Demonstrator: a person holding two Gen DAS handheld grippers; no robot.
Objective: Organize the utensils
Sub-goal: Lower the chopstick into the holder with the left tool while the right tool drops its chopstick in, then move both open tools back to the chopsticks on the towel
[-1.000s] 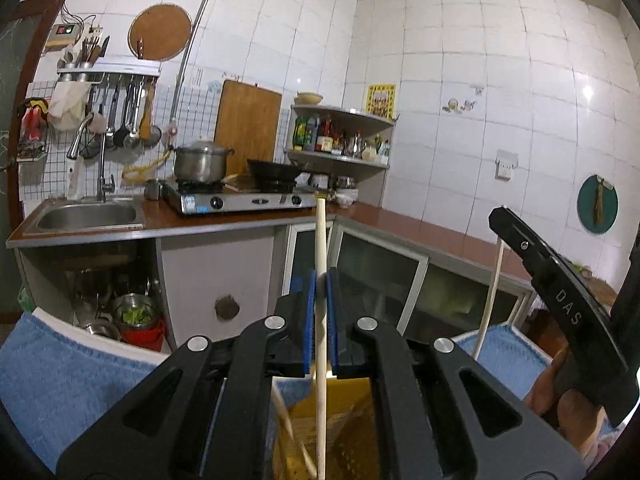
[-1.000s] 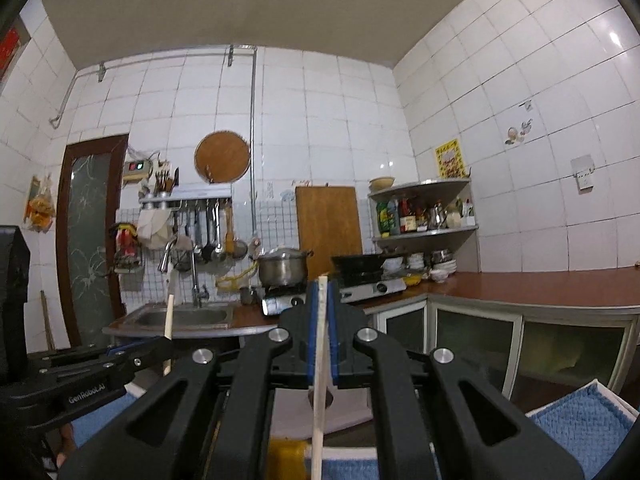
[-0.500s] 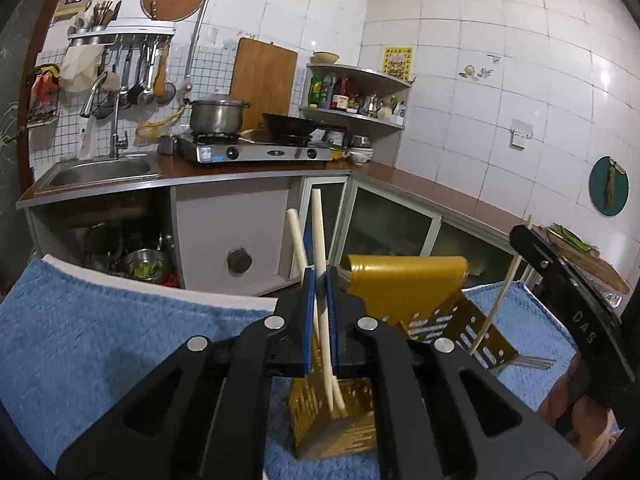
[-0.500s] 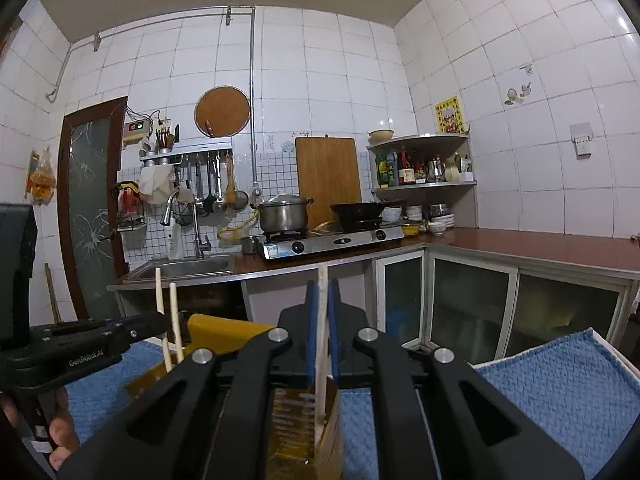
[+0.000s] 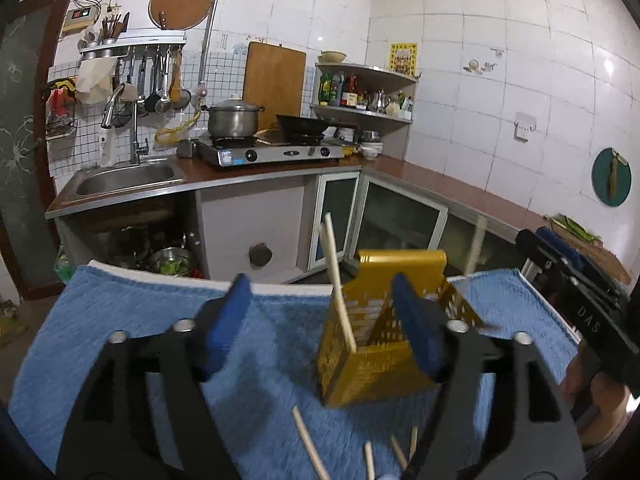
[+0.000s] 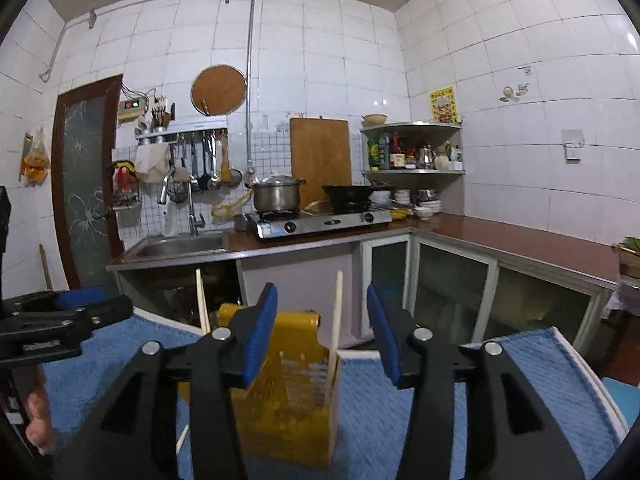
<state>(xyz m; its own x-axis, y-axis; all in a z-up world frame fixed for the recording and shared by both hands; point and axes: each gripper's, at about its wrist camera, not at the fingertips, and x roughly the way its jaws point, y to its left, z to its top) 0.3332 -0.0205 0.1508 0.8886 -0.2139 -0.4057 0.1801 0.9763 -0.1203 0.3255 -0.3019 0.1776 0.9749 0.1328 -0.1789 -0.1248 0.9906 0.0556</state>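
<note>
A yellow perforated utensil holder stands on a blue towel. A pale chopstick leans in it; another blurred chopstick shows at its far right. My left gripper is open and empty, just in front of the holder. In the right wrist view the holder holds a chopstick between my open right gripper's fingers, and another chopstick to the left. Loose chopsticks lie on the towel near the left gripper.
The towel covers a table with a white edge. Behind are a kitchen counter with a sink, a gas stove with a pot and wok, and glass cabinet doors. The right gripper shows at the right of the left wrist view.
Both grippers opened and let go of their chopsticks, which now stand in the holder. Both cameras tilted down and drew back a little.
</note>
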